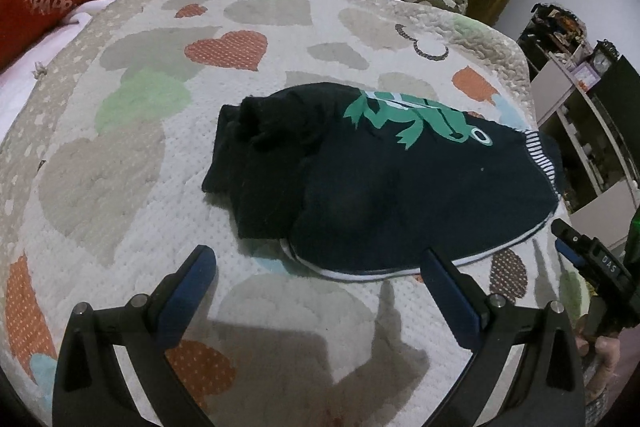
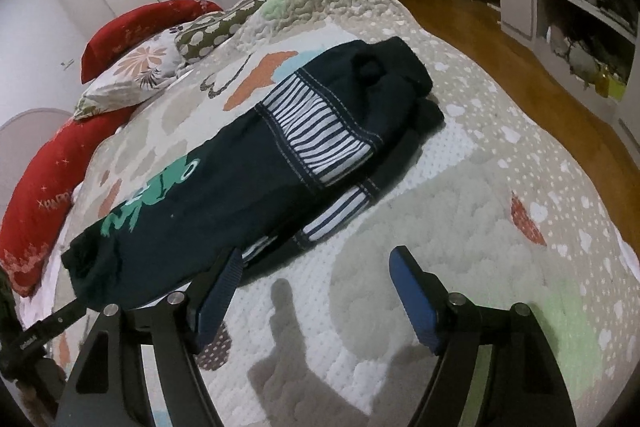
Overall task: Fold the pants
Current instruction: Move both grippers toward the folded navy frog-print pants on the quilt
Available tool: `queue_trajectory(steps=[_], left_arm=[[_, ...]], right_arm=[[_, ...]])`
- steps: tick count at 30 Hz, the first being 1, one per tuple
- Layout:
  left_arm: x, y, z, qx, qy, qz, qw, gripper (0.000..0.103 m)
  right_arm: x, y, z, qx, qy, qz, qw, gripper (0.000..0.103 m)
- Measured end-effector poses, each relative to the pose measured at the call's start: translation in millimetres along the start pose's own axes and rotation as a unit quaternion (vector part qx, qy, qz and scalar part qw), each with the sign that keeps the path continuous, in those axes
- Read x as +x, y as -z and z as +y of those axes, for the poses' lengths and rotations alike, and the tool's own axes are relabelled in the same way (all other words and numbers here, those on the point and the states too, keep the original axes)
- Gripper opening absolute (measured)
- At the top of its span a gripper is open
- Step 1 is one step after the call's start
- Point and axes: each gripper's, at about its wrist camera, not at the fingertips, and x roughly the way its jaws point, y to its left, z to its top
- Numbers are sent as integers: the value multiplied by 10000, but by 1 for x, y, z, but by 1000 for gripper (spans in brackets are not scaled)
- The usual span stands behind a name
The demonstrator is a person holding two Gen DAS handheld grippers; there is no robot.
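Dark pants point(image 1: 400, 187) with green frog print lying bunched on quilted bed point(image 1: 120, 167), just ahead of left gripper point(image 1: 318, 259) fingers, spread wide, empty, right gripper point(image 2: 316, 263) fingers wide, empty, left fingertip point(image 2: 232, 267) at pants edge, contact unclear

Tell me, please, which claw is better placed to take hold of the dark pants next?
Probably the right claw: its open left finger already sits at the pants' near edge by the striped cuffs. The left claw, also open, hangs over bare quilt, just short of the hem.
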Motion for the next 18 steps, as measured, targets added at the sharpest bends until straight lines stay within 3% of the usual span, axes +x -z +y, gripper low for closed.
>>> queue_trajectory(steps=[6,14,18], left_arm=[[22,4,5,-54,-176,193,9996,102],[31,20,-7,279,-628,-117,9976,103],[32,26,-7,313,-664,-335,9967,103]], right_arm=[[8,10,-8,-31,-140,-289,9995,80],[8,13,-22,184,-650,-518,9964,85],[8,14,-24,233,-763,-559,9952,85]])
